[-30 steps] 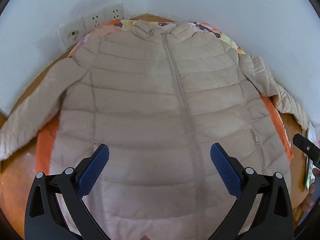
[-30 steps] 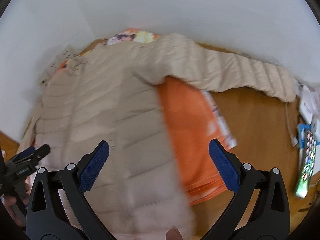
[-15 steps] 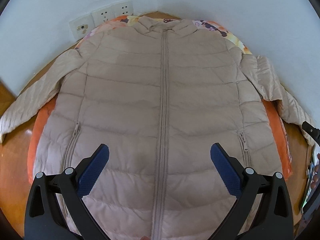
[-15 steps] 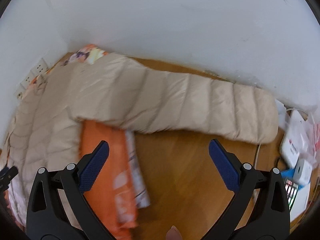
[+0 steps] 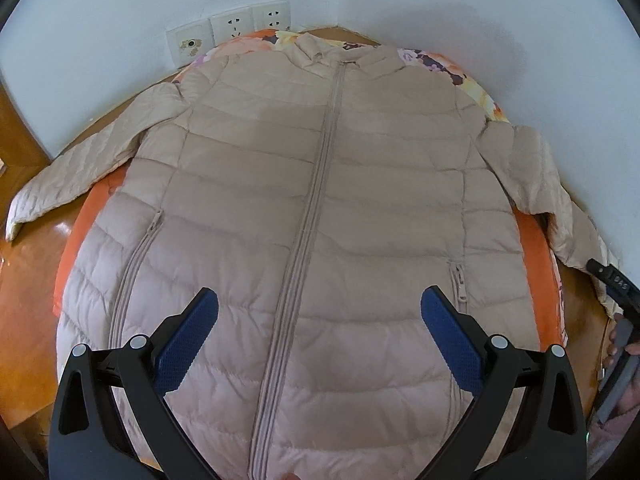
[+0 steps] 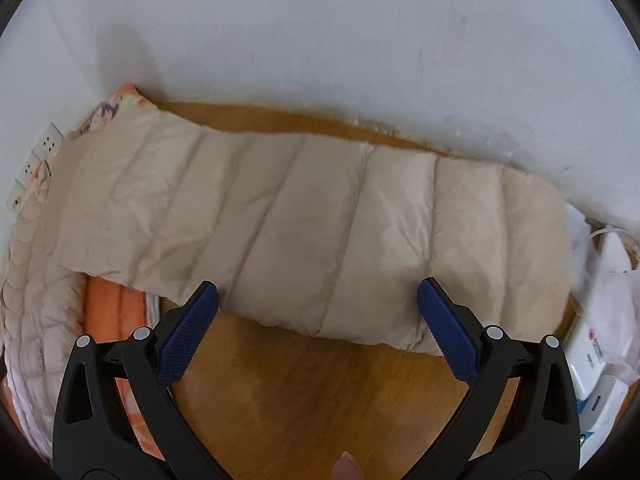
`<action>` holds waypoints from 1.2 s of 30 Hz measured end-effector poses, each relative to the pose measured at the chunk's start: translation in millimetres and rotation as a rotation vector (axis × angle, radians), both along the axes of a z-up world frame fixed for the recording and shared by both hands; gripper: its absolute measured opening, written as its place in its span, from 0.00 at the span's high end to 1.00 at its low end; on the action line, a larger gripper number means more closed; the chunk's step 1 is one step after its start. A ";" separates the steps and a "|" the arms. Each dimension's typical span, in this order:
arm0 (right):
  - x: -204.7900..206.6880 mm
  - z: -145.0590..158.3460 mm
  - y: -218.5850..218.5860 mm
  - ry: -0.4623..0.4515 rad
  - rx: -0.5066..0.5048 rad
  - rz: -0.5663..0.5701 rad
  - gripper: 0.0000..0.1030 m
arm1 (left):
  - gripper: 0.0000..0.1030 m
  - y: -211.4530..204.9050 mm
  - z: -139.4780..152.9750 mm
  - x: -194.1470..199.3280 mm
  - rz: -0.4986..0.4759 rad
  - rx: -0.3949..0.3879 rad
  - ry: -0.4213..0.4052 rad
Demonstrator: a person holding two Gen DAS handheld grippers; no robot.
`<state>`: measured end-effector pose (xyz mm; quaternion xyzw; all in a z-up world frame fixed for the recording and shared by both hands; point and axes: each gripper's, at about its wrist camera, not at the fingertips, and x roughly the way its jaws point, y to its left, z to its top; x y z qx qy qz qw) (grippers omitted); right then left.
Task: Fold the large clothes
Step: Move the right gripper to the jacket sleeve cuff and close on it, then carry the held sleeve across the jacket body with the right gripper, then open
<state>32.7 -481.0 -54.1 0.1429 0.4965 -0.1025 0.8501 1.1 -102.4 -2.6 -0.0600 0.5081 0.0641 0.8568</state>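
Note:
A beige quilted puffer jacket [image 5: 312, 208] lies flat and zipped, front up, collar toward the wall, on an orange floral cloth [image 5: 76, 236]. Both sleeves are spread outward. My left gripper [image 5: 318, 334] is open and empty, hovering over the jacket's lower front near the zipper. My right gripper [image 6: 318, 320] is open and empty, just in front of the jacket's right sleeve [image 6: 304, 220], which stretches along the wall. The right gripper's body also shows at the right edge of the left wrist view [image 5: 612, 284].
The wooden table [image 6: 304, 400] shows bare in front of the sleeve. White boxes and a plastic bag [image 6: 604, 320] sit at the table's right end. Wall sockets [image 5: 232, 32] sit behind the collar. White walls close the corner behind the jacket.
The left gripper has shifted to centre over the jacket's front. The right gripper has swung right, away from the jacket body, and closed in on the right sleeve.

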 end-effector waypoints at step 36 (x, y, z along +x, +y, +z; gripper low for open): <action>-49.6 85.1 67.3 -0.262 0.020 0.080 0.95 | 0.05 52.0 -2.3 -3.0 -0.046 0.073 -0.008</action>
